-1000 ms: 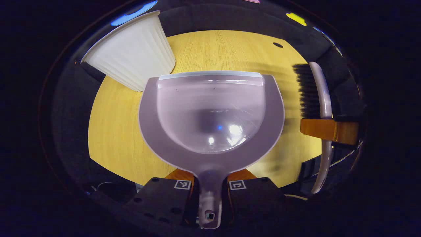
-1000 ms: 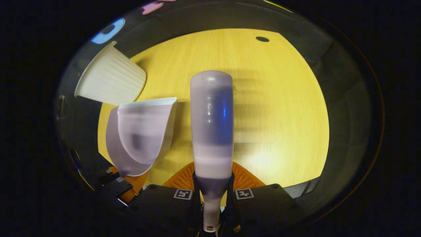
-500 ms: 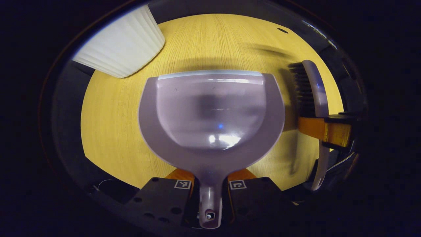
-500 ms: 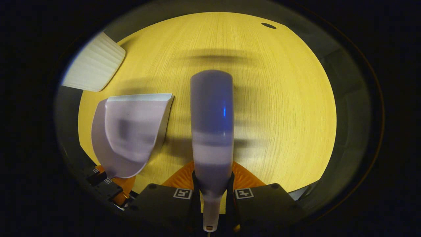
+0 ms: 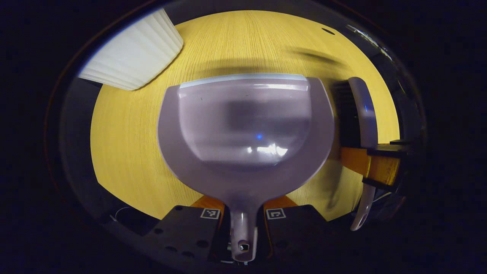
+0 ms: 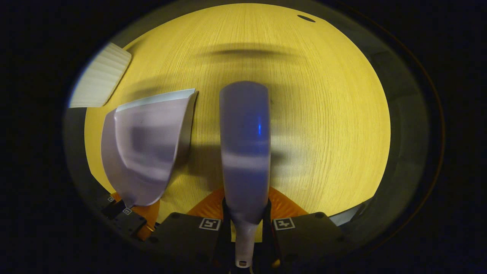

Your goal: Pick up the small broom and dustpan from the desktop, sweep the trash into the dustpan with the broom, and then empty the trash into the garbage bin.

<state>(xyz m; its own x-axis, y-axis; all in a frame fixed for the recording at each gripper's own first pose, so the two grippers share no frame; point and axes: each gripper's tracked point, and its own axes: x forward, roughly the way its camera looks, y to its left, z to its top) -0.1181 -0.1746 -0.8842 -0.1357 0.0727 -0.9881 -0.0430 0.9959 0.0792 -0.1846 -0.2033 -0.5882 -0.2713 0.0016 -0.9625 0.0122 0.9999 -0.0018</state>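
My left fingers point(image 5: 243, 217) clamp the dustpan point(image 5: 245, 129), my right fingers point(image 6: 245, 226) the broom point(image 6: 244, 148); both have lowered away from the bin point(image 5: 133, 53) toward the tabletop point(image 6: 327, 114).

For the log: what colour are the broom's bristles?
Black, on the broom; clearest in the left gripper view.

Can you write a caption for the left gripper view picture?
Left gripper holds an empty dustpan above the wooden table.
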